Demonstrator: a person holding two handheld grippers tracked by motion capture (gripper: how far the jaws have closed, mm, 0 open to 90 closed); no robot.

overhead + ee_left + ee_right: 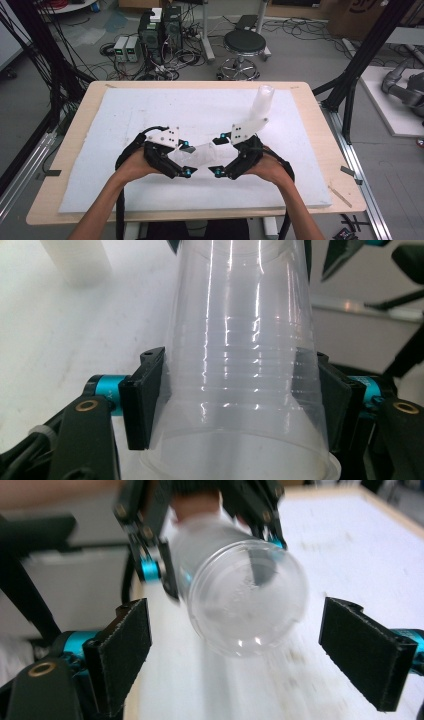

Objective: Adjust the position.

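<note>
Starting at the left of the high view, we see the left gripper [185, 159] held in the person's left hand [131, 168] over the white foam board [125, 115] that covers the wooden table [75, 130]. Its jaws are clamped on a clear plastic cup [197, 155], which lies roughly level above the board and reaches toward the middle of the scene. In the left gripper view, we see the two black pads [142, 400] pressing on either side of the cup [245, 360] near its wide rim, with the ribbed wall running away from the camera.

Moving to the centre, the cup's narrow closed end points at the right gripper [219, 155]. In the right gripper view the round bottom of the cup [247, 600] sits between that gripper's pads [122, 640] without touching either; the jaws stand wide apart, with a clear gap on both sides. That picture is somewhat blurred, so we judge the cup's end to be about level with the pad tips, perhaps just short of them. Behind the cup we see the left gripper [210, 565] gripping it.

Farther right, the person's right hand [270, 167] holds the right gripper. Beyond it, near the far right of the board, stands a tall stack of cups [262, 102], well apart from the held one.
</note>
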